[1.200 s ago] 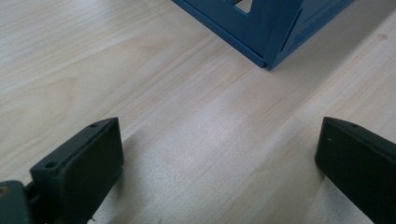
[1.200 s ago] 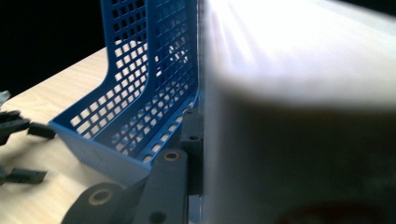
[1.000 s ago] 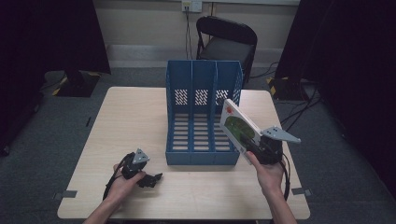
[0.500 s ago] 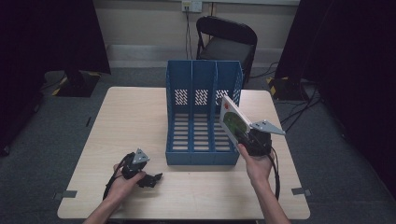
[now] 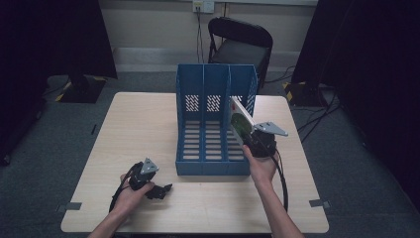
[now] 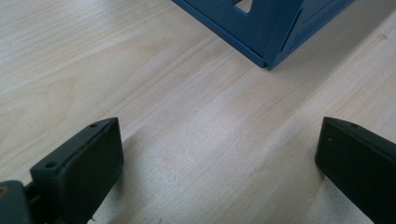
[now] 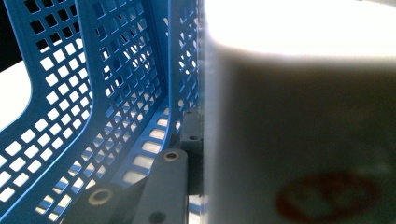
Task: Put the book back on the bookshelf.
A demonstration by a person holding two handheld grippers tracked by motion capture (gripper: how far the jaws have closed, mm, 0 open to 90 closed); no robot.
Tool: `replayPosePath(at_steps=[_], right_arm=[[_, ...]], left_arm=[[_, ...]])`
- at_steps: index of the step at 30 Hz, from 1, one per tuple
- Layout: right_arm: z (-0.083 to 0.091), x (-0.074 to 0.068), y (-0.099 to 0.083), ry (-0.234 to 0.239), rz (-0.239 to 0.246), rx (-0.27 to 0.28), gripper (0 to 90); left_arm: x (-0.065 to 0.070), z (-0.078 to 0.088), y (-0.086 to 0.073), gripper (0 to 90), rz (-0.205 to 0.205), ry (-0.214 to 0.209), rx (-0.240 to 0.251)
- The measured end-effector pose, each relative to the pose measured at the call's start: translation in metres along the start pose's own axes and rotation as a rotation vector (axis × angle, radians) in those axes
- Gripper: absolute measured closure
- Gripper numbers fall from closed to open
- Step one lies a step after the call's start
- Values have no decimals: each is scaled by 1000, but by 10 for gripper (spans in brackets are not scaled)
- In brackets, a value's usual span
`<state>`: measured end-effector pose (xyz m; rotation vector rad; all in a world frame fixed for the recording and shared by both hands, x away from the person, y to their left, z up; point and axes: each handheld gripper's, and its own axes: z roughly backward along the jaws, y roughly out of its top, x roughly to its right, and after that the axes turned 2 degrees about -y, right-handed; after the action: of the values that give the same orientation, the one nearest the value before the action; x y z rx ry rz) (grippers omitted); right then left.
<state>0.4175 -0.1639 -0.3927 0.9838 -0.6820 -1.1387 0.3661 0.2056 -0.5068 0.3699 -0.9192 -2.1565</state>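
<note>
A flat white card with green print (image 5: 241, 121) is seen clamped in the right gripper (image 5: 252, 136), tilted over the blue perforated plastic three-slot file rack (image 5: 213, 124); up close in the right gripper view the card is blurred. The left gripper (image 6: 215, 158), near the rack's corner, is spread wide with nothing between its jaws.

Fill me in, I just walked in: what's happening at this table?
A person is filing a white and green booklet into a blue three-slot file rack. The right gripper is shut on the booklet, holding it tilted at the rack's right-hand slot, not yet set down inside. The left gripper rests open on the wooden table near the rack's front corner, holding nothing.
</note>
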Motion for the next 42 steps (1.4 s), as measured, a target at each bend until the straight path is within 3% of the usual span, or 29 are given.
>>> replayPosePath(at_steps=[7, 12, 21, 27, 42], right_arm=[[-19, 0, -4, -6, 9, -27, 767], [-25, 0, -6, -4, 14, -37, 767], [-36, 3, -10, -2, 21, -102, 767], [-39, 6, -12, 19, 17, -141, 765], [-33, 7, -25, 23, 33, -155, 756]], left_arm=[[0, 0, 0, 5, 0, 0, 0], [0, 0, 0, 4, 0, -1, 0], [0, 0, 0, 3, 0, -1, 0], [0, 0, 0, 1, 2, -2, 0], [0, 0, 0, 1, 2, -3, 0]])
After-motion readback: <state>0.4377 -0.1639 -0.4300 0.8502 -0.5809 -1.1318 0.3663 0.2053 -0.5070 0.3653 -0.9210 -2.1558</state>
